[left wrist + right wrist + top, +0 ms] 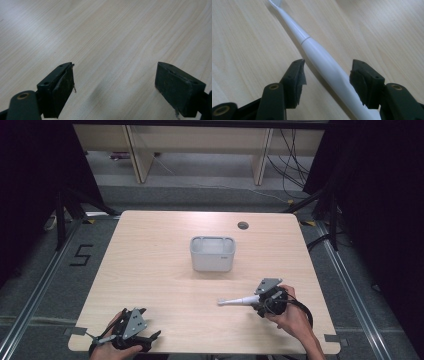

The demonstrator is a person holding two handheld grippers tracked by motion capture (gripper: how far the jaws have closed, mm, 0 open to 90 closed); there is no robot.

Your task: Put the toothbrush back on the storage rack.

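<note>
Dark curtains close off both sides of the high view, with grey floor, pale furniture legs and loose cables along the top of the frame; below them a light wooden table [150,270] takes up the middle of the picture. Near the centre of the frame, slightly above it, stands a white rectangular bin [212,253], its open top facing up; a small dark round hole [243,225] sits in the tabletop to its upper right.

At the lower right of the high view a hand holds the right tongs [257,301], which point toward the left of the frame; a white electric toothbrush [239,301] lies on the table there, its brush end aimed left and its thick handle reaching in between the two jaws. In the right gripper view the toothbrush [322,60] runs from the upper left down to the bottom centre, lying between the jaws; a gap shows on the left side of the handle and the right pad sits just beside it, so the tongs are released, not yet clamped.

At the lower left of the high view another hand holds the left tongs [150,337] near the table's front edge, well apart from the toothbrush; in the left gripper view the left tongs [115,87] stand wide and released over bare wood.
</note>
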